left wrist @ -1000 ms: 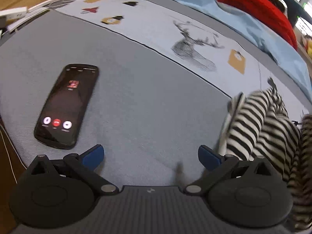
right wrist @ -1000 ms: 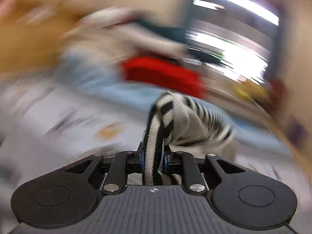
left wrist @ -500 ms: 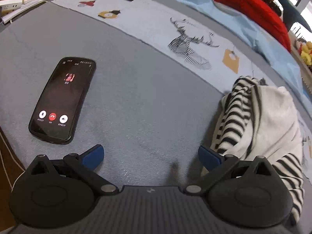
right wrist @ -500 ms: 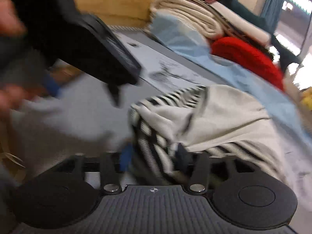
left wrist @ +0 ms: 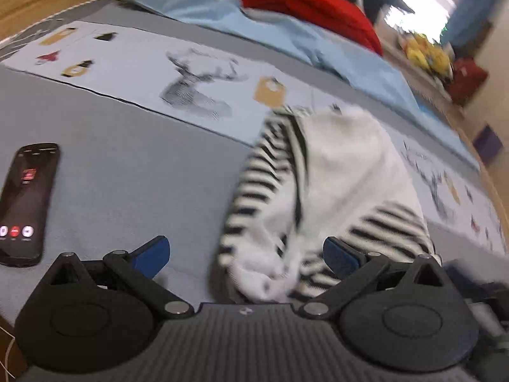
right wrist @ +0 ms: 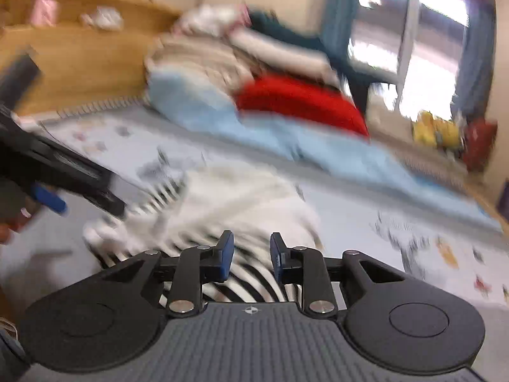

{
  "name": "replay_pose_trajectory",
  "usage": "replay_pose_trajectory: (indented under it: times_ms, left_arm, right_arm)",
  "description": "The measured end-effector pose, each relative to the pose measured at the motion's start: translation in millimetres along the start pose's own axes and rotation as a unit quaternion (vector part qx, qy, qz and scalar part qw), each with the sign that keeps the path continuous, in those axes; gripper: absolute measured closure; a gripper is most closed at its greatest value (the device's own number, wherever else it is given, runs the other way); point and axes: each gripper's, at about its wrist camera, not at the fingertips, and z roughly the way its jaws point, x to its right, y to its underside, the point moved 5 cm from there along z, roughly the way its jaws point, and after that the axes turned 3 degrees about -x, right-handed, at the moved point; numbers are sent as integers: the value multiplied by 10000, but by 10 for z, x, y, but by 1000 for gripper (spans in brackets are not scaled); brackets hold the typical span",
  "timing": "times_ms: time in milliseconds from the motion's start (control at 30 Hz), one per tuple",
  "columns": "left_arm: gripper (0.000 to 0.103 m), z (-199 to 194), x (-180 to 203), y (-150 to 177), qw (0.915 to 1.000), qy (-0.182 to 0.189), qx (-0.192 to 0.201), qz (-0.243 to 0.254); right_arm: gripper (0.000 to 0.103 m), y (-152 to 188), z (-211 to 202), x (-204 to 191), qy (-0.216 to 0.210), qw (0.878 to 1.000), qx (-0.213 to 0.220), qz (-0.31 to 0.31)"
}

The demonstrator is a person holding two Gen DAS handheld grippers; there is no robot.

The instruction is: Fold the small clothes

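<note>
A small black-and-white striped garment (left wrist: 321,178) lies bunched on the grey bedspread (left wrist: 133,172), its plain white inside showing. My left gripper (left wrist: 246,254) is open wide, and the garment's near end lies between its blue pads (left wrist: 152,253) without touching them. In the right wrist view the garment (right wrist: 241,203) lies just ahead of my right gripper (right wrist: 251,256). Its jaws are closing to a narrow gap. Striped fabric shows in that gap, but the pads do not press on it. The left gripper (right wrist: 47,172) comes in from the left of that view.
A black phone (left wrist: 25,203) with a lit call screen lies at the left edge of the bed. A light blue cloth (left wrist: 286,41), a red cushion (left wrist: 305,3) and stacked linens (right wrist: 222,51) sit at the back. Behind them is a wooden headboard (right wrist: 79,54).
The right gripper let go of the striped garment, which dropped onto the bed; its jaws opened, then narrowed. The left gripper swung right, so the garment now lies between its fingers.
</note>
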Motion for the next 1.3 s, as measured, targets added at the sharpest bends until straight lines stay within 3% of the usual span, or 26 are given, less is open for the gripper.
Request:
replay_pose_trajectory:
  times_ms: [100,167,233,400,533,633,733,867,1000,1067,1100,1133,1167,1200,1233,1300]
  left_arm:
    - [0,193,92,105,9990,-142,-399,117]
    - [0,311,100,149,9979,-207,-610,37]
    - [0,379,91,172,9971,-220,-720,-76]
    - [0,348,84,240,9961,-8,-784,-410]
    - [0,223,144,362,9922,431,-863,-783]
    - [0,146,231,440,9902,543,-783,-1024]
    - [0,176,220,523,9861,449,-831,-1367]
    - [0,283,84,605,9763,419,-957,-1897]
    - [0,438,14,595,9628,748,-1295,-2252]
    - [3,499,49,542,9630,828,-1327,-2196]
    - [9,520,60,503,9657,757,-1260,-2141]
    - [35,540,70,448,9711,651,-1146,-1992]
    - [58,577,96,380,9747,674,-1146,-1798]
    - [58,624,103,301,9739,661,-1262,-1764]
    - [60,663,100,215,9739,593,-1342,-1731]
    - [62,732,116,-39,9808,334,-1356,-1361]
  right_arm:
    - [81,381,386,-118,-171,9968,-685,-383]
    - [79,523,376,-252,26,9962,-347,-799]
    - [79,503,373,-305,87,9953,-284,-923]
    - [75,371,61,29,-404,9989,-151,-172]
    - [48,274,-142,571,-347,9981,-186,481]
    - [43,250,-123,1047,-629,9912,-504,1054]
    - [40,106,243,1476,-1214,9714,-991,1782]
    - [33,-289,884,1827,-1208,9593,-1155,2276]
    - [27,-585,1666,1827,-1746,9391,-1612,2481]
    - [27,-711,1943,1714,-1897,9377,-1704,2360]
    - [27,-769,2085,1620,-1990,9388,-1707,2236]
    - [28,-805,2172,1544,-2087,9384,-1771,2111]
    - [47,-812,2255,1459,-2159,9374,-1899,1966]
    - [66,-779,2335,1363,-2242,9355,-2068,1783]
    - [78,-731,2389,1302,-2281,9331,-2258,1623]
    - [83,-605,2326,1279,-2075,9416,-2227,1438]
